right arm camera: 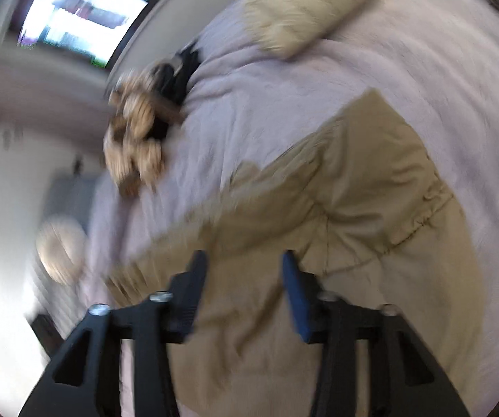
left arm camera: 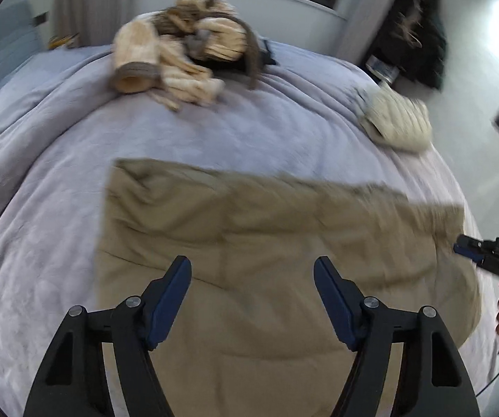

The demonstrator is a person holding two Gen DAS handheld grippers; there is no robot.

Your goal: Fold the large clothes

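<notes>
Khaki garment, crinkled smooth cloth, flat on plush lavender blanket.

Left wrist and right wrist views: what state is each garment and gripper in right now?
tan garment: spread flat on the bed, partly folded
cream-brown pile: crumpled, unfolded
cream knit: folded, near the bed's edge
left gripper: open, empty
right gripper: open, empty, over the tan garment

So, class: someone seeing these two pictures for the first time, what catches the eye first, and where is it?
The big tan garment spread across the lilac bedcover in the foreground, with the left tongs open above it. Beyond it, a heap of cream and brown knitwear lies near the window end, and a folded cream piece sits at the bed's right edge.
</notes>
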